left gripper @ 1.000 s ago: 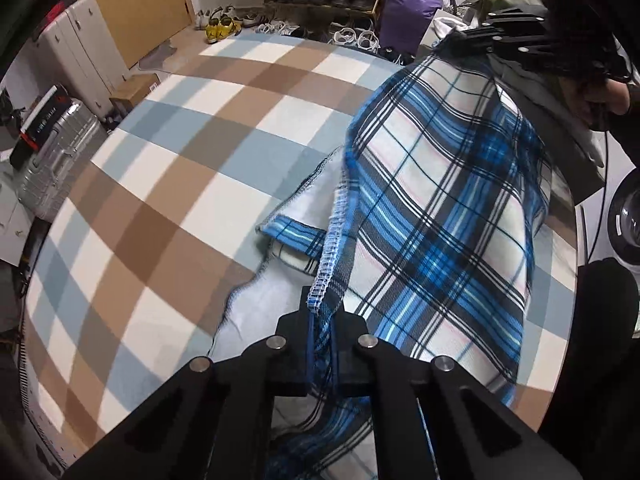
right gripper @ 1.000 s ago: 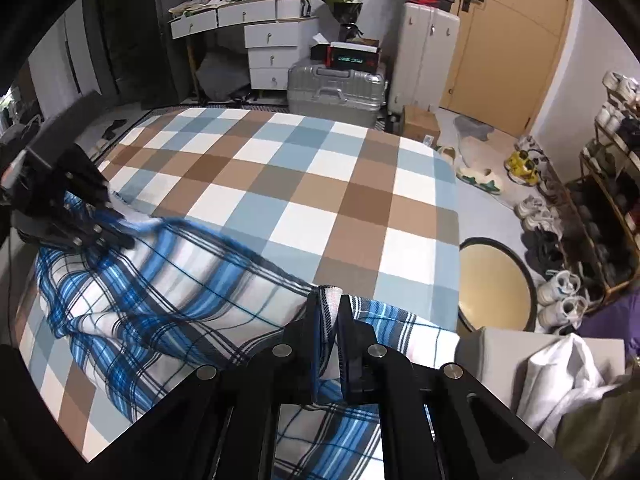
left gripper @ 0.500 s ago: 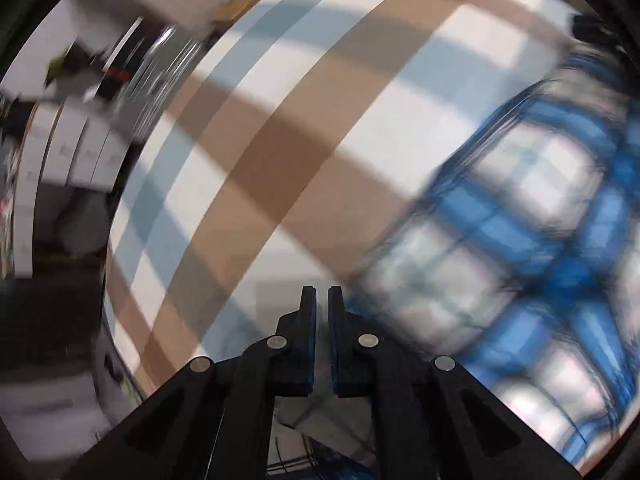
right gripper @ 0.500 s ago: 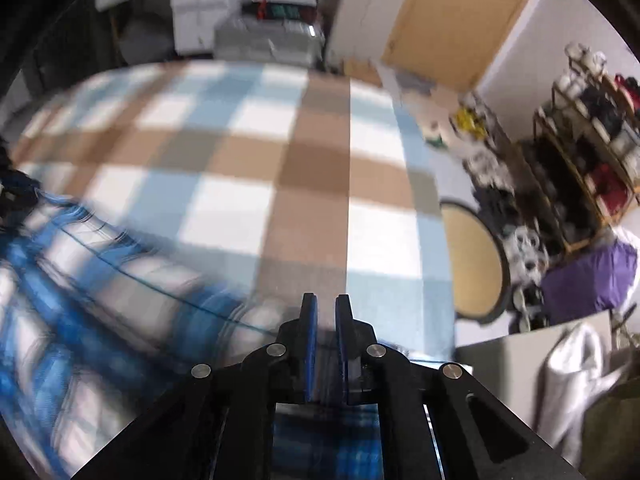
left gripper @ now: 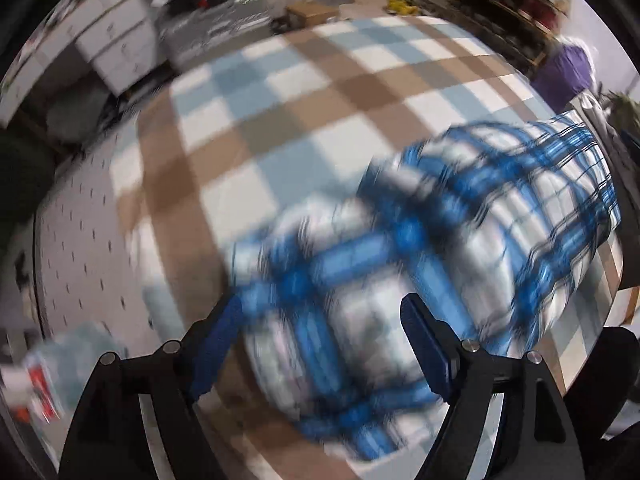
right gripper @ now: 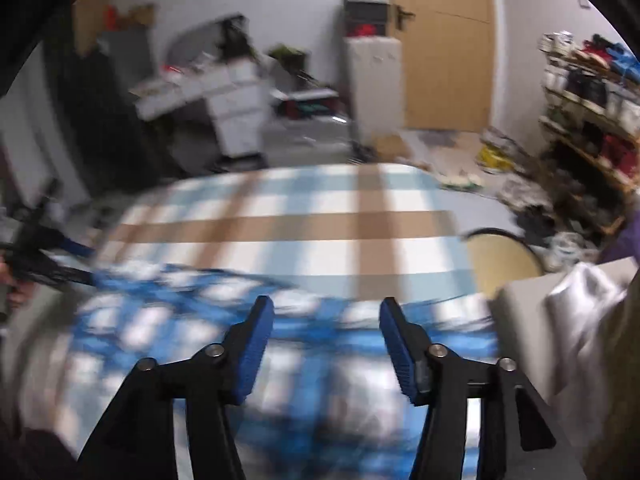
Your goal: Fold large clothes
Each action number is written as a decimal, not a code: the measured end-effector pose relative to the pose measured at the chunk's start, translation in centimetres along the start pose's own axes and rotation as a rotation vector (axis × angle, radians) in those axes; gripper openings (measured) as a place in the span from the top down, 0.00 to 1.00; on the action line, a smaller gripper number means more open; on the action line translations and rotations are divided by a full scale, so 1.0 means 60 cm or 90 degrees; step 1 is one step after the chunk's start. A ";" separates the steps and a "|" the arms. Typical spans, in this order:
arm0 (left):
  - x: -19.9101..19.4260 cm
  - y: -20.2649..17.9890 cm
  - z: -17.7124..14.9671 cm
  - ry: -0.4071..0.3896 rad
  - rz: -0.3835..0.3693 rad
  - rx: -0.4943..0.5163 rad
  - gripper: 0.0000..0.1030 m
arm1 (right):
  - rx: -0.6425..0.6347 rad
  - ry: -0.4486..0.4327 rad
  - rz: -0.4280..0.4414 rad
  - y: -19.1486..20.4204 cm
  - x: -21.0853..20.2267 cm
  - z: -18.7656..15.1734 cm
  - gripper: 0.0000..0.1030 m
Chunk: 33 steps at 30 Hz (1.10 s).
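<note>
Room: cluttered indoor space with a pale wooden door [right gripper: 448,44], white drawer units [left gripper: 116,48] and wooden shoe racks [right gripper: 588,92] along the walls; both views are motion-blurred.
Surface: tabletop covered by a brown, pale blue and white checked cloth [left gripper: 304,92], bare across its far half.
Garment: blue, white and black plaid fabric [left gripper: 420,248] lies bunched on the near part of the checked cloth, reaching its right edge in the left wrist view.
Left gripper [left gripper: 320,336]: black frame with blue pads; jaws have just been opening and stand wide apart over the plaid fabric, pads not pressing on it.
Right gripper [right gripper: 326,340]: jaws have just been opening, apart above the plaid fabric [right gripper: 248,344], nothing clamped.
Left view only: white pegboard-like panel [left gripper: 76,240] at the tabletop's left edge and a purple bag [left gripper: 564,72] far right.
Right view only: the left gripper [right gripper: 64,264] seen side-on at the fabric's left end, a round tan stool [right gripper: 504,260] beside the tabletop's right edge, and a pale crumpled bag [right gripper: 576,320] near right.
Open room: the far half of the checked cloth; floor toward the door is littered with shoes.
</note>
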<state>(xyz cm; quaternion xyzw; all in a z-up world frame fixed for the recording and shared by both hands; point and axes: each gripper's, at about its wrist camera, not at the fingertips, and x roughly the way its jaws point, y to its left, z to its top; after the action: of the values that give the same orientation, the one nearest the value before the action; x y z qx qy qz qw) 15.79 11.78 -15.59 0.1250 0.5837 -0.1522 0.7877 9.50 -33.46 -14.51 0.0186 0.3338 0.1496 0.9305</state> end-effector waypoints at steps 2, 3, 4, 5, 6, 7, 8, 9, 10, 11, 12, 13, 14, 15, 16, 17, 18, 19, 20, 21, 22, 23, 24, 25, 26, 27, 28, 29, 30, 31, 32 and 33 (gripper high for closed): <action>0.016 0.006 -0.020 0.012 0.007 -0.027 0.24 | 0.005 -0.026 0.054 0.047 -0.028 -0.024 0.38; 0.028 0.011 -0.030 0.020 0.012 -0.051 0.24 | 0.010 -0.032 0.074 0.063 -0.034 -0.032 0.36; 0.038 0.015 -0.036 0.023 0.001 -0.073 0.24 | 0.018 -0.039 0.101 0.086 -0.041 -0.046 0.35; 0.037 0.021 -0.040 0.023 -0.003 -0.085 0.24 | 0.025 -0.039 0.122 0.105 -0.042 -0.059 0.35; 0.041 0.025 -0.043 0.017 -0.006 -0.106 0.24 | 0.030 -0.034 0.138 0.121 -0.043 -0.071 0.35; 0.042 0.028 -0.045 0.005 -0.016 -0.125 0.24 | 0.040 -0.024 0.158 0.139 -0.041 -0.087 0.35; 0.041 0.027 -0.045 -0.010 -0.025 -0.134 0.31 | 0.049 -0.017 0.173 0.147 -0.038 -0.098 0.35; 0.039 0.025 -0.046 -0.021 -0.033 -0.137 0.63 | 0.057 -0.014 0.183 0.149 -0.034 -0.105 0.35; 0.036 0.021 -0.044 -0.025 -0.042 -0.134 0.86 | 0.073 -0.017 0.186 0.152 -0.030 -0.121 0.35; 0.035 0.018 -0.044 -0.025 -0.041 -0.136 1.00 | 0.079 -0.021 0.183 0.149 -0.027 -0.132 0.35; 0.028 0.014 -0.042 -0.036 -0.032 -0.137 1.00 | 0.072 -0.012 0.176 0.146 -0.020 -0.141 0.35; 0.015 0.008 -0.040 -0.057 -0.015 -0.129 1.00 | 0.067 0.003 0.161 0.142 -0.014 -0.142 0.35; 0.003 0.008 -0.045 -0.075 -0.007 -0.123 1.00 | 0.073 0.013 0.142 0.133 -0.009 -0.142 0.35; -0.012 0.011 -0.049 -0.095 -0.007 -0.124 1.00 | 0.086 0.010 0.140 0.122 -0.007 -0.144 0.35; -0.030 0.017 -0.050 -0.116 -0.015 -0.136 1.00 | 0.111 0.010 0.141 0.105 -0.002 -0.145 0.35; -0.042 0.025 -0.054 -0.124 -0.024 -0.143 1.00 | 0.129 0.018 0.138 0.094 0.002 -0.147 0.35; -0.053 0.035 -0.054 -0.130 -0.030 -0.156 1.00 | 0.142 0.027 0.138 0.086 0.008 -0.149 0.35; -0.057 0.044 -0.056 -0.134 -0.013 -0.162 1.00 | 0.157 0.039 0.135 0.077 0.017 -0.151 0.35; -0.045 0.051 -0.055 -0.122 -0.004 -0.166 1.00 | 0.171 0.056 0.116 0.065 0.030 -0.152 0.35; -0.036 0.060 -0.058 -0.111 0.006 -0.174 1.00 | 0.176 0.066 0.104 0.060 0.035 -0.154 0.35; -0.022 0.065 -0.062 -0.102 0.013 -0.179 1.00 | 0.186 0.079 0.080 0.048 0.046 -0.154 0.35; -0.011 0.069 -0.066 -0.092 0.012 -0.183 1.00 | 0.194 0.080 0.068 0.040 0.049 -0.156 0.35; 0.005 0.075 -0.072 -0.080 0.006 -0.192 1.00 | 0.202 0.079 0.063 0.032 0.048 -0.158 0.35; 0.018 0.078 -0.077 -0.076 0.013 -0.199 1.00 | 0.215 0.083 0.039 0.017 0.054 -0.159 0.35; 0.024 0.080 -0.080 -0.071 0.019 -0.205 1.00 | 0.223 0.088 0.020 0.009 0.055 -0.163 0.35; 0.031 0.084 -0.085 -0.063 0.021 -0.216 0.97 | 0.231 0.097 0.002 -0.001 0.056 -0.168 0.35; 0.039 0.090 -0.088 -0.051 0.021 -0.232 0.95 | 0.244 0.116 -0.015 -0.014 0.065 -0.173 0.35; 0.035 0.092 -0.095 -0.043 0.023 -0.240 0.94 | 0.265 0.131 -0.013 -0.029 0.072 -0.178 0.35; 0.035 0.099 -0.098 -0.033 0.023 -0.254 0.94 | 0.285 0.133 0.003 -0.041 0.075 -0.181 0.35; 0.030 0.106 -0.103 -0.031 0.027 -0.266 0.94 | 0.290 0.125 0.001 -0.047 0.072 -0.180 0.35; 0.016 0.110 -0.113 -0.042 0.026 -0.274 0.92 | 0.289 0.128 -0.017 -0.052 0.070 -0.180 0.35; 0.004 0.114 -0.120 -0.054 0.026 -0.283 0.87 | 0.289 0.127 -0.019 -0.055 0.068 -0.181 0.35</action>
<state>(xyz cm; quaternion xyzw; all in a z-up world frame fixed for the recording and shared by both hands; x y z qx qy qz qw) 12.12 20.76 -17.75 -0.0466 0.5666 -0.0091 0.8226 6.59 -36.10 -25.90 0.2076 0.4490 0.0581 0.8671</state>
